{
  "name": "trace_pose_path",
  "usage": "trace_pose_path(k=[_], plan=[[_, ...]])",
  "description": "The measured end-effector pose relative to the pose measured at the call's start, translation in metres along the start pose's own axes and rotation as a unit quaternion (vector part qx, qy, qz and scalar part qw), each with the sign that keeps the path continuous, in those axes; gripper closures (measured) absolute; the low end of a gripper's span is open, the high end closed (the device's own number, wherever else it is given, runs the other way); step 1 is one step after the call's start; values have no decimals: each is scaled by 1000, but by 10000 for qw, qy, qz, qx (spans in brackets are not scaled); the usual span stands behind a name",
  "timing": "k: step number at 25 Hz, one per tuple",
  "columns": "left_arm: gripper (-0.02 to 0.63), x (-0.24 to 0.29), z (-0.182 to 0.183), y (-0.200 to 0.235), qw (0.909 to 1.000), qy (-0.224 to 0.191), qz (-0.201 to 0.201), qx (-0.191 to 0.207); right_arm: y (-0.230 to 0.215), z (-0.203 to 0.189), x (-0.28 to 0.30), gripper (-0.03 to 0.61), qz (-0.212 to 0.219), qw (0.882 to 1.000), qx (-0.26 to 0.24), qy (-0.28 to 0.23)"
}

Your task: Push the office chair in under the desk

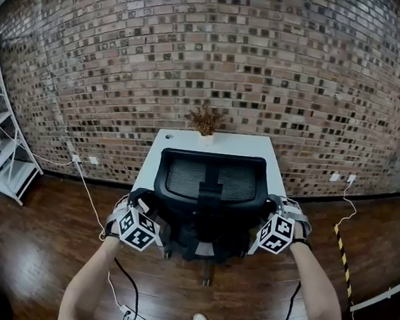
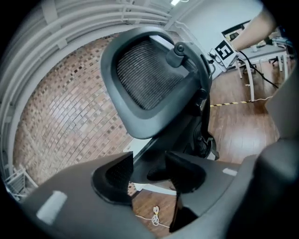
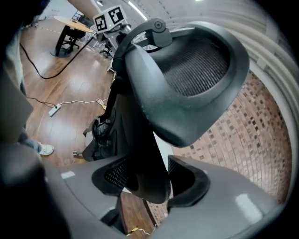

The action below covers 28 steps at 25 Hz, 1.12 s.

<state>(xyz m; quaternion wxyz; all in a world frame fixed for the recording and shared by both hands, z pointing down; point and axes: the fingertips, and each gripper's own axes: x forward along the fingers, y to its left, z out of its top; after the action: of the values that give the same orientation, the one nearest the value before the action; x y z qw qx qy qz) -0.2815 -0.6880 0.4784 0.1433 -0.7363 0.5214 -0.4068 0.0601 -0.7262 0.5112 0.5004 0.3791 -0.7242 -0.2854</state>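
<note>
The black office chair (image 1: pixel 212 180) with a mesh back stands against the front of the white desk (image 1: pixel 188 142), its seat partly under the top. My left gripper (image 1: pixel 137 203) is at the chair's left armrest (image 2: pixel 154 163), which fills the gap between the pads, and the jaws are shut on it. My right gripper (image 1: pixel 275 205) sits at the right armrest (image 3: pixel 145 172) and is shut on it in the same way. The mesh backrest (image 2: pixel 145 74) rises above both armrests, and it is also in the right gripper view (image 3: pixel 196 70). The chair's base is mostly hidden.
A dried plant (image 1: pixel 206 119) stands at the desk's back edge against the brick wall (image 1: pixel 211 50). A white shelf unit (image 1: pixel 1 160) is at the left. Cables (image 1: pixel 124 283) lie on the wooden floor by my feet. Yellow-black tape (image 1: pixel 343 252) marks the floor at the right.
</note>
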Motion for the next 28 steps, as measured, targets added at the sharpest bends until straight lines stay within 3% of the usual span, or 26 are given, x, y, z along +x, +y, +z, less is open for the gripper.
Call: trace_pose_path(k=[5,7,10,18,28], plan=[[450,-29,6,-8,9998,-158,102,-11,-5,0,-25,370,-381,9988,208,217],[477,-40,7,-11,9997,-211,119,-63,-7,2,-36,424,-547,9976,380,196],[497,-58,7,-18,9994,-283,171,-41,-3,8,-56,434,-675,9960,576,141],[546,-111,9,-47,9981,-506,197,-279,29,32,-115,479,-819,9931,830,-78],[597,-176,21,-108,9907,-983,3,-938,78,67,-188,546,-758,9842,1469,-638]])
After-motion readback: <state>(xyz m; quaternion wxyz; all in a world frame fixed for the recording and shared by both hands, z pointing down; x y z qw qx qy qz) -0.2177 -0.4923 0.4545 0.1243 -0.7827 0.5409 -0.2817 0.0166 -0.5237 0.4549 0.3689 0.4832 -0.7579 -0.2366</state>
